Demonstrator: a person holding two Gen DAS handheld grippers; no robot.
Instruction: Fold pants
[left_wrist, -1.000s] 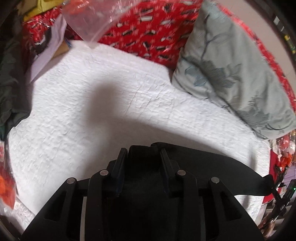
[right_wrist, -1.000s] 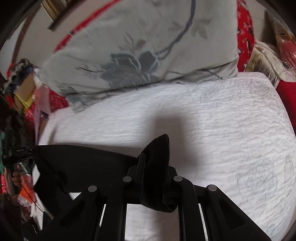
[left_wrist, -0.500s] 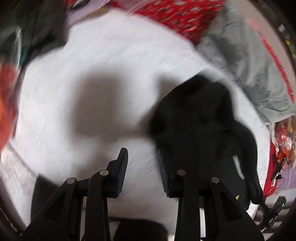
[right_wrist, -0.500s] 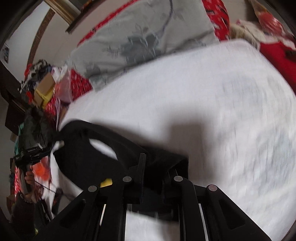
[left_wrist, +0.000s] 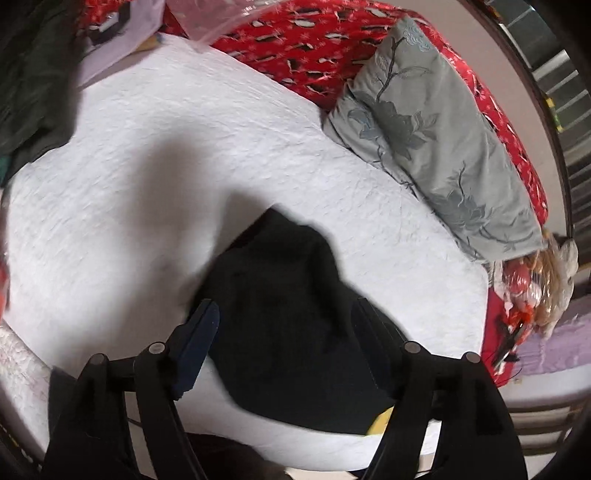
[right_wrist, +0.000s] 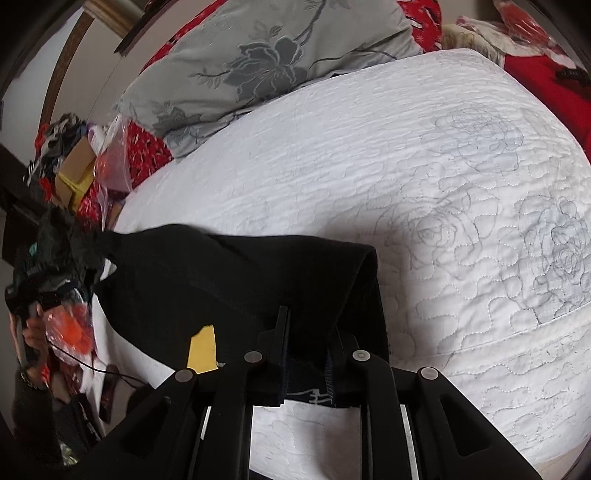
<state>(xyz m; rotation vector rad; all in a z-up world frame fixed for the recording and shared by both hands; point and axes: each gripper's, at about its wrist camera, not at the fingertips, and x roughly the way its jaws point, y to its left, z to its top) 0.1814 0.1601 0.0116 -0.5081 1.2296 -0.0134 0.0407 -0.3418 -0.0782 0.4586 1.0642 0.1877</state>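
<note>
The black pants (left_wrist: 288, 314) lie in a crumpled heap on the white quilted bed (left_wrist: 184, 147), near its front edge. My left gripper (left_wrist: 286, 317) is wide open above them, with nothing between its fingers. In the right wrist view the pants (right_wrist: 229, 280) stretch leftward across the bed (right_wrist: 406, 147). My right gripper (right_wrist: 310, 325) is shut on a fold of the pants at their right end. A yellow tag (right_wrist: 202, 347) shows at the pants' lower edge.
A grey floral pillow (left_wrist: 436, 122) lies along the back right of the bed, also in the right wrist view (right_wrist: 258, 62). A red patterned blanket (left_wrist: 303, 40) lies behind it. Dark clothes (left_wrist: 26, 74) pile at the left. Clutter and boxes (right_wrist: 74, 173) sit beyond the bed's left end.
My left gripper let go of the pants and opened wide. The pants dropped onto the bed in a heap. My right gripper stayed shut on them and moved down toward the front edge.
</note>
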